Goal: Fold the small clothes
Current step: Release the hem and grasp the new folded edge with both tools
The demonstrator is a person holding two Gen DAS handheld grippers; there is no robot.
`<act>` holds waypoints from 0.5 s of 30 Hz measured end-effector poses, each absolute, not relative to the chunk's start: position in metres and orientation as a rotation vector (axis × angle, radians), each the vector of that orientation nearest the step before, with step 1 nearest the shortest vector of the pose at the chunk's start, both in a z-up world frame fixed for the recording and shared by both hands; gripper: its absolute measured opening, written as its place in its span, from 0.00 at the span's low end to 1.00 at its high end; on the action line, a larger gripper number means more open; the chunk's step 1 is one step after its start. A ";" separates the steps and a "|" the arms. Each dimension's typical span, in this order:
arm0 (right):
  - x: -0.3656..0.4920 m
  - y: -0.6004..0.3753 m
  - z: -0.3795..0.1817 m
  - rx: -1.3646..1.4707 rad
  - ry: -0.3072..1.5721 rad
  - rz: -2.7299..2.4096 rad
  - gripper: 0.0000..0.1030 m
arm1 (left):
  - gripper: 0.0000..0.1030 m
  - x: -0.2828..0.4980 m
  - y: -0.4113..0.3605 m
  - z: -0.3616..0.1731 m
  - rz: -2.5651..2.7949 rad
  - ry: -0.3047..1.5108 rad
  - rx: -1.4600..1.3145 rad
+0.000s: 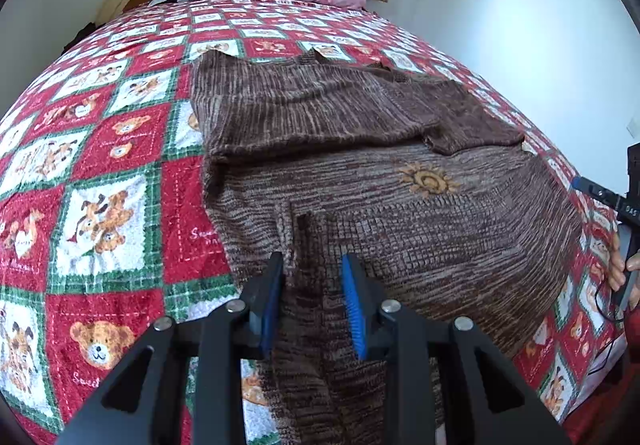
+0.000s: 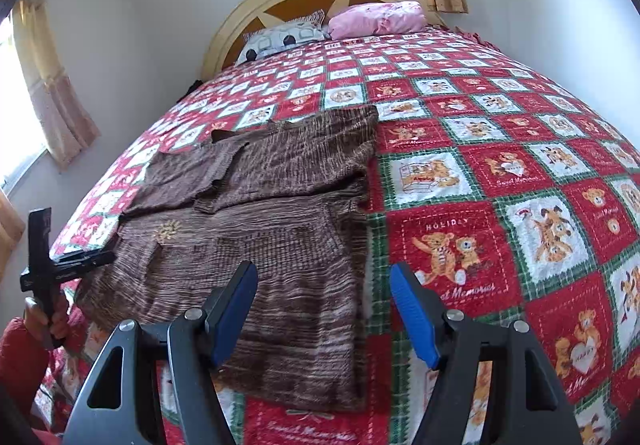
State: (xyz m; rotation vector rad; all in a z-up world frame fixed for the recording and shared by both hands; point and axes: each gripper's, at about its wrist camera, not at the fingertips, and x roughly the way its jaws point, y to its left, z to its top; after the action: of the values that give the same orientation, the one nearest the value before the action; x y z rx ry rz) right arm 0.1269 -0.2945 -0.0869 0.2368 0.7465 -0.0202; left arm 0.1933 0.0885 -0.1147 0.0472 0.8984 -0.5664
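Nearest, left claw [image 1: 312, 281] stands narrow astride a raised ridge of the brown knitted sweater [image 1: 400, 213], apparently pinching its near hem for a fold. Right claw [image 2: 324, 285] hangs wide and empty over the hem's other corner. Beyond, the sweater lies on the bear-patterned bedspread [image 2: 480, 149], sleeves folded inward.

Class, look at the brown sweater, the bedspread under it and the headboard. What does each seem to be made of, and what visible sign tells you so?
Brown sweater: knitted yarn, probably wool or acrylic; ribbed rows and mottled strands show.
Bedspread: soft, fuzzy fabric, perhaps fleece or terry; the printed bear squares look napped.
Headboard: seemingly painted wood, cream frame with orange-brown panels; smooth, matte, rigid curve.
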 end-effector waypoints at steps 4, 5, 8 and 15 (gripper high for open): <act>0.146 -0.289 -0.090 0.171 0.785 0.001 0.61 | 0.28 0.192 0.088 -0.114 -0.549 0.891 0.035; 0.150 -0.287 -0.090 0.158 0.793 0.002 0.61 | 0.28 0.192 0.089 -0.114 -0.544 0.889 0.027; 0.169 -0.280 -0.093 0.112 0.801 0.001 0.61 | 0.28 0.192 0.089 -0.114 -0.540 0.890 0.025; 0.195 -0.266 -0.118 0.014 0.890 0.000 0.35 | 0.34 0.198 0.083 -0.116 -0.518 0.894 0.046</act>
State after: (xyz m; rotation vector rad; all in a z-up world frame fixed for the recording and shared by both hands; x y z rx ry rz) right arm 0.1948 -0.2655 -0.1184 0.0145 0.8903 0.0003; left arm 0.1982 0.0829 -0.1160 0.0455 0.8937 -0.5178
